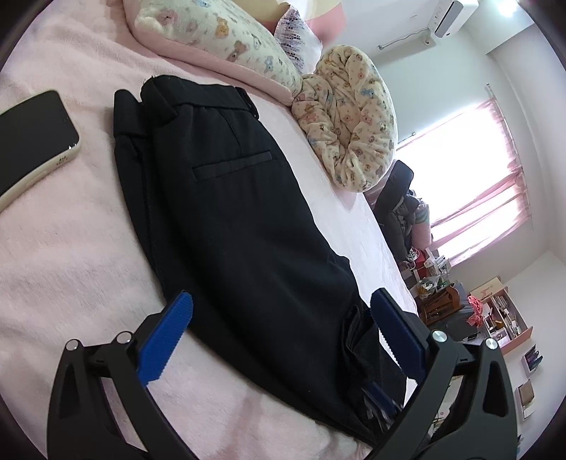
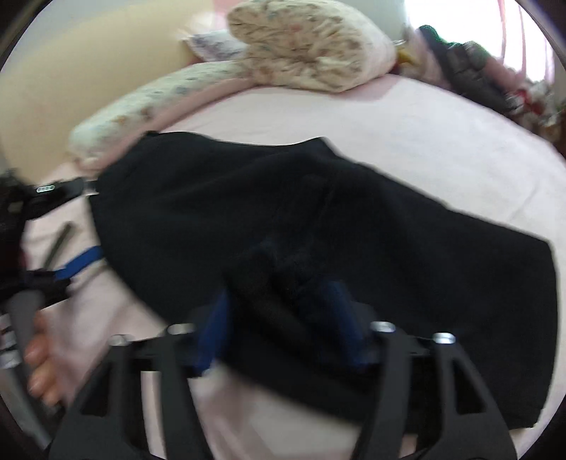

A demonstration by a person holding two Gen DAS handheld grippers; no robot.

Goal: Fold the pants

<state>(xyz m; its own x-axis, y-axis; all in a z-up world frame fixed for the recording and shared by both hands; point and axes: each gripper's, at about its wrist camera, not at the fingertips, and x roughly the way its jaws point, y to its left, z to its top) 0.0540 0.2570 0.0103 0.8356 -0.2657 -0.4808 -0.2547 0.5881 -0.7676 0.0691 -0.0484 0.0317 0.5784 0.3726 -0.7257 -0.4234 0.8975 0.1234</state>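
Our left gripper (image 1: 281, 304) has its blue ribbed jaws spread wide apart, one on each side of the black pants (image 1: 226, 212), closing on nothing. Our right gripper (image 2: 279, 304) has its blue jaws drawn in on a bunched fold of the pants (image 2: 318, 219), though that view is blurred. The pants lie flat on the pink bed cover (image 1: 70, 254), waistband at the far end and a welt pocket facing up. A smartphone (image 1: 32, 138) rests on the cover to their left. Beyond the waistband lie a floral pillow (image 1: 212, 32) and a rolled floral blanket (image 1: 350, 113). A pink-curtained window (image 1: 477, 177) glows further back.
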